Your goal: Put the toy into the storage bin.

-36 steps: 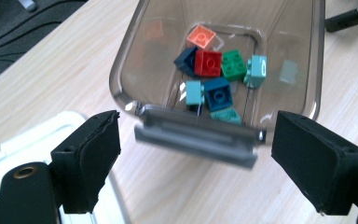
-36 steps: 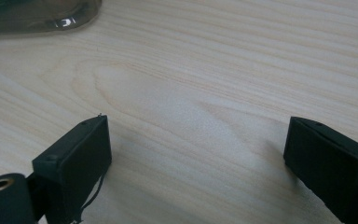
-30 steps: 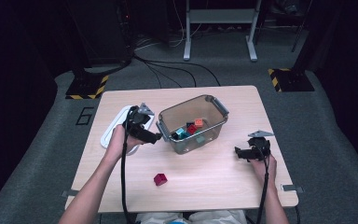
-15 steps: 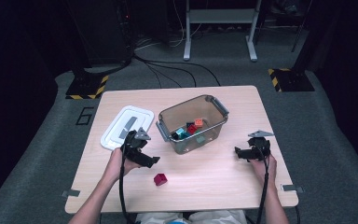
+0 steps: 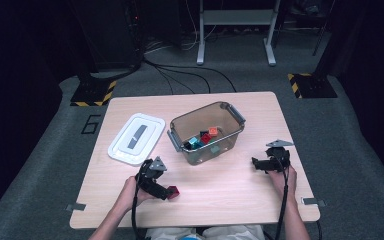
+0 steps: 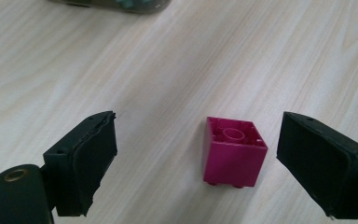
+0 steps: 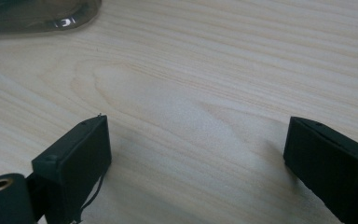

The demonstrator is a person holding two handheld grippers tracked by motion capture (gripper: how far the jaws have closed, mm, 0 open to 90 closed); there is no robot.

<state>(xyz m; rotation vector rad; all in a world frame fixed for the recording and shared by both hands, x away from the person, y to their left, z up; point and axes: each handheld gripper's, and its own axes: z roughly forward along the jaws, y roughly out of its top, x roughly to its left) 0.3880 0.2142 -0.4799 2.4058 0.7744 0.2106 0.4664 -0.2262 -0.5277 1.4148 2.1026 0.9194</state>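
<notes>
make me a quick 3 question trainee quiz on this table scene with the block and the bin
1. True or false: the left gripper has its pads pressed on the magenta block.
2. Where does the white lid lie? A) on the clear bin B) flat on the table beside the bin C) under the right gripper
3. What is between the right gripper's jaws?

Key: 1. False, the block sits between open jaws, untouched. 2. B. 3. Nothing but bare table.

High view looks down from above the person's side, whole table (image 5: 230, 190) in frame. Left gripper view sits close over the wood, brick (image 6: 234, 151) lower centre; right gripper view hugs bare tabletop. All share the table.
</notes>
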